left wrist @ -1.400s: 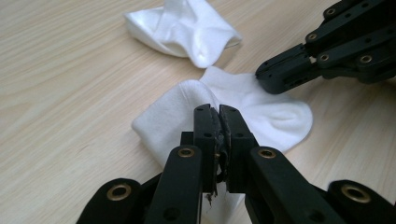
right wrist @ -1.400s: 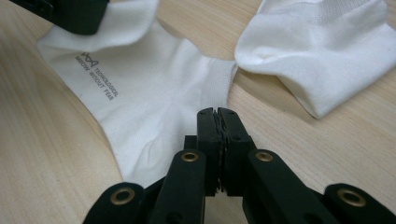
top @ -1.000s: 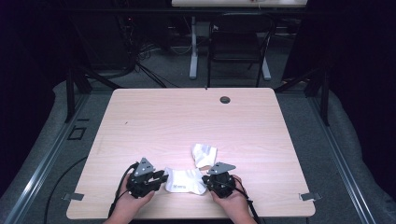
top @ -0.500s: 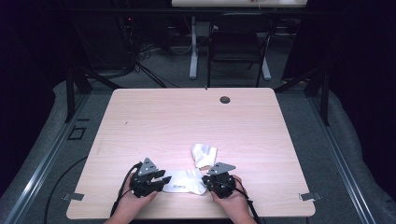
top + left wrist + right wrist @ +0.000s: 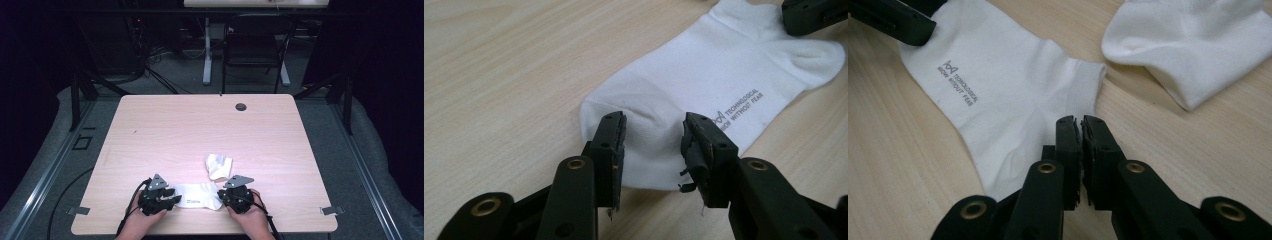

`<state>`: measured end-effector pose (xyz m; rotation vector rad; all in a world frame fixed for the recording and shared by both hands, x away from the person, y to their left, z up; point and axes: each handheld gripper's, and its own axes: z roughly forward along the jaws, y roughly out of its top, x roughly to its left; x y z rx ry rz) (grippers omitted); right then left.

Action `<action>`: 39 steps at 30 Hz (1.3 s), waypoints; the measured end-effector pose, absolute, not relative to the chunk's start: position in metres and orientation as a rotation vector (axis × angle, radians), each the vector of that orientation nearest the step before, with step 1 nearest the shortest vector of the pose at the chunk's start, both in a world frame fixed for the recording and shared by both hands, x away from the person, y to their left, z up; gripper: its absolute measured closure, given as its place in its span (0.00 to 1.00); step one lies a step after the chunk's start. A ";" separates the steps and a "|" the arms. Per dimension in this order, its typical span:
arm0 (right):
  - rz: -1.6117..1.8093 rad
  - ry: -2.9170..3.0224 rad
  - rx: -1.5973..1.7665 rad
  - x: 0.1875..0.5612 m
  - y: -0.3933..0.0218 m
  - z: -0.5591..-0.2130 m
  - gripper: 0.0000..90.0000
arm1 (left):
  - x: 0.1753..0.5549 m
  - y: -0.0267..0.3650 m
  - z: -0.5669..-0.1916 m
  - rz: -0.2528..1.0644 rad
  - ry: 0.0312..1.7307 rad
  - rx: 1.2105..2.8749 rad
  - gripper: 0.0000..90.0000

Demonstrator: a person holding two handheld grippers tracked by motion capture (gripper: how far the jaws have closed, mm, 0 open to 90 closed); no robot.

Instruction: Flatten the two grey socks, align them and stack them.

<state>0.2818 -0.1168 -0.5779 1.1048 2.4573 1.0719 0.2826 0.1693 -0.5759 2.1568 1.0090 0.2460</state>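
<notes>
The flat sock point(image 5: 704, 80) is plain white with small grey lettering printed along its side, and the crumpled sock point(image 5: 1193, 45) is the same white. Both grippers point(image 5: 159, 197) point(image 5: 235, 196) are black with brass-coloured rivets, on a pale wood-grain table point(image 5: 200, 130).

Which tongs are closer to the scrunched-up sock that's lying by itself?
The right tongs. They sit just below the crumpled sock, pinching the flat sock at its cuff end. The left tongs are farther off, open over that sock's toe end.
</notes>
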 end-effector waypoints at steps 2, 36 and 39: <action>1.049 2.471 1.103 0.279 -0.119 -0.576 0.96 | 0.278 0.168 -0.576 0.235 1.013 2.153 0.67; 1.126 2.396 1.082 0.294 -0.122 -0.556 0.53 | 0.304 0.183 -0.563 0.370 0.944 2.077 0.47; 1.148 2.381 1.092 0.301 -0.119 -0.553 0.53 | 0.309 0.184 -0.562 0.356 0.963 2.057 0.44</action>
